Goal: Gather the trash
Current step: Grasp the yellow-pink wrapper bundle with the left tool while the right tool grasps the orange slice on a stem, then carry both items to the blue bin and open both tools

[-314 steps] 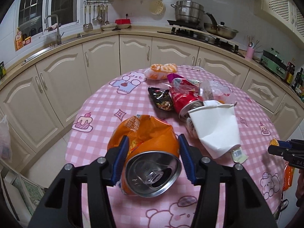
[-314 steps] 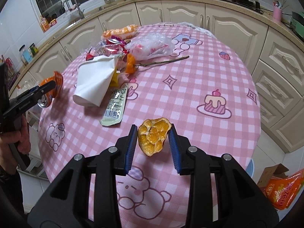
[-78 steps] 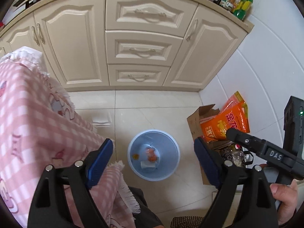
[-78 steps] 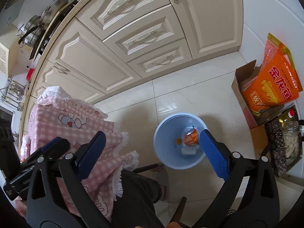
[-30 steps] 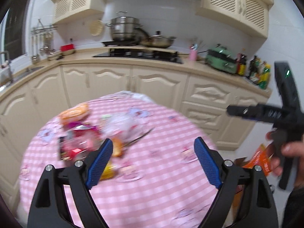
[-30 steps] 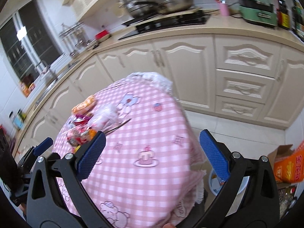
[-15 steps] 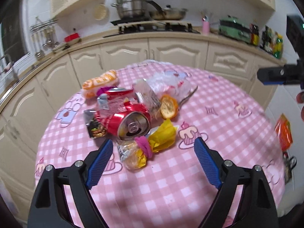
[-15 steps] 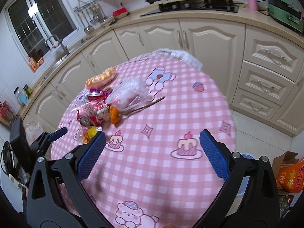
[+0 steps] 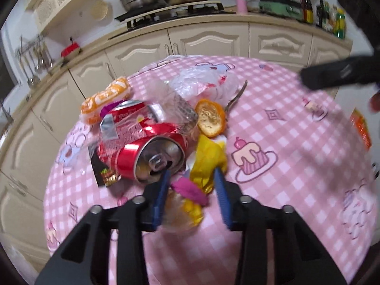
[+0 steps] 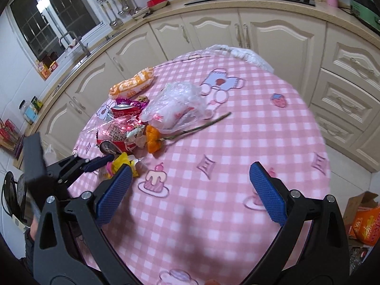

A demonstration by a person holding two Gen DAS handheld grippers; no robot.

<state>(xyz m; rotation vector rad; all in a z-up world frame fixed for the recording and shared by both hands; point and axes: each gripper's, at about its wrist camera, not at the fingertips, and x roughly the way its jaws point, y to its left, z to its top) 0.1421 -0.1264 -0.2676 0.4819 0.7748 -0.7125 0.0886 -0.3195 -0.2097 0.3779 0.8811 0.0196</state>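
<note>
- Half a second ago the left gripper (image 9: 192, 190) hovered wide open above the litter; now it has dropped onto the near edge of the pile and its blue pads have narrowed around a crumpled yellow wrapper (image 9: 207, 163) with a pink scrap (image 9: 188, 191) beside it.
- From the left wrist view the jaws flank the wrapper closely, but blur hides whether they actually press it, so I cannot tell if the grip is made.
- Meanwhile the right gripper (image 10: 190, 190) hangs wide open and empty over bare pink checked tablecloth (image 10: 237, 142), well apart from the litter.
- Remaining trash sits in one cluster on the table: a crushed red can (image 9: 147, 156) touching the left pad, an orange peel (image 9: 211, 118), a clear plastic bag (image 10: 175, 104), an orange snack packet (image 10: 133, 83) and a thin stem (image 10: 201, 123).
- My reading: a fresh pick is starting, with most of the pile not yet collected.
- Risk: closing may also snag the can's rim, dragging it along.
</note>
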